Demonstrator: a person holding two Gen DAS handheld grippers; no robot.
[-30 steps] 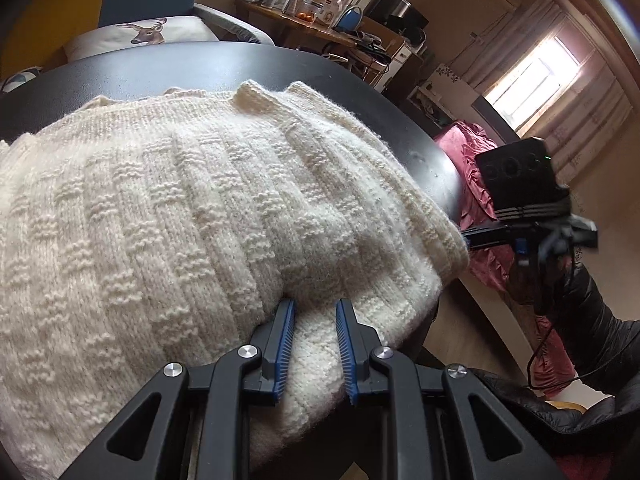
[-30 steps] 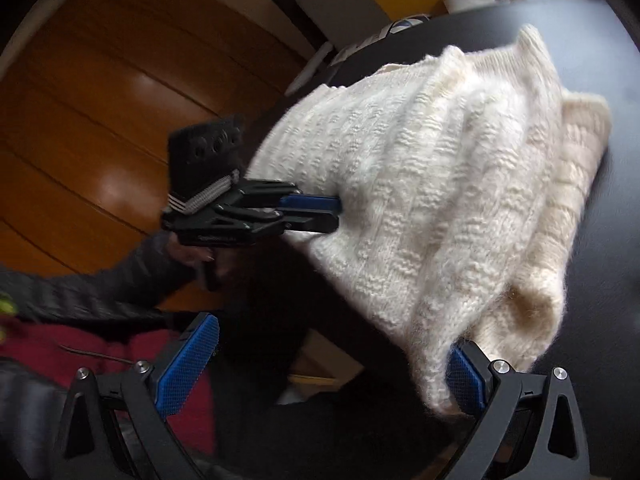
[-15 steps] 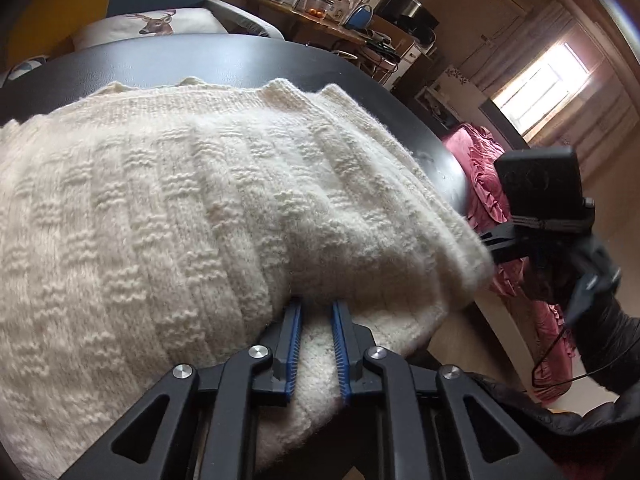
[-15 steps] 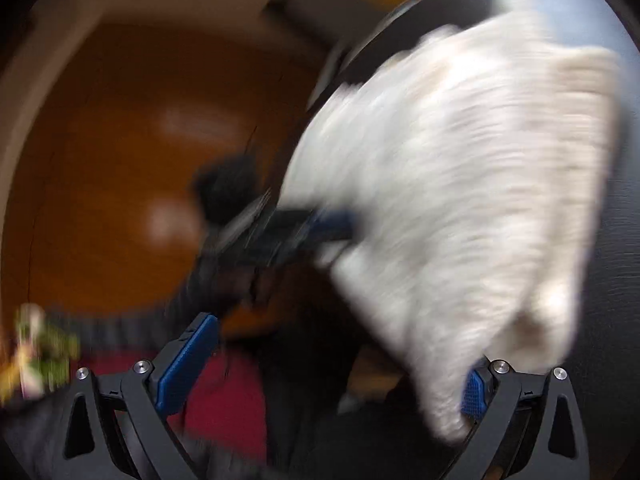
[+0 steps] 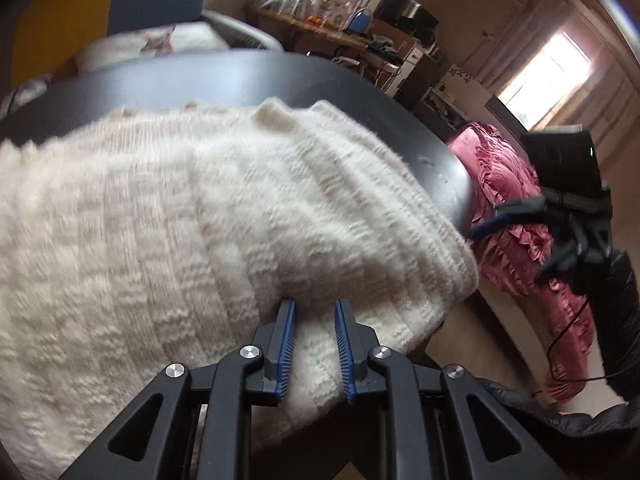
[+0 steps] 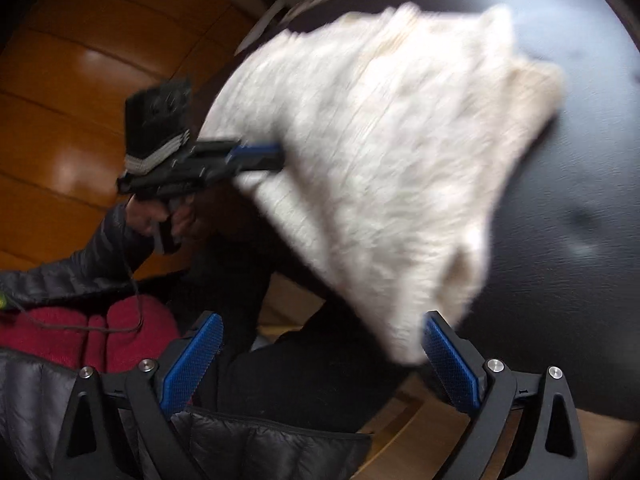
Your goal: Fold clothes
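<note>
A cream knitted sweater (image 5: 200, 220) lies folded on the round black table (image 5: 200, 80), its near edge hanging over the rim. My left gripper (image 5: 315, 304) has the thick hem between its blue pads; the jaws are opening and the knit still fills the gap. The right wrist view shows the left gripper (image 6: 256, 158) from the side, at the sweater's (image 6: 380, 160) left edge. My right gripper (image 6: 320, 318) stands wide open below the table rim (image 6: 580, 200), with the drooping corner beside its right finger and nothing gripped. The left wrist view shows the right gripper (image 5: 492, 222) just off the sweater's right corner.
A pink ruffled cloth (image 5: 520, 220) lies on the floor to the right of the table. A deer-print cushion (image 5: 152, 44) sits on a chair behind it, and a cluttered desk (image 5: 340, 28) stands further back. Black padded sleeves (image 6: 60, 276) and a red garment (image 6: 80, 340) are below.
The left jaws narrowed on the hem, then widened again. The sweater's far edge has drawn nearer across the table. The right gripper has tipped, staying wide open by the hanging corner.
</note>
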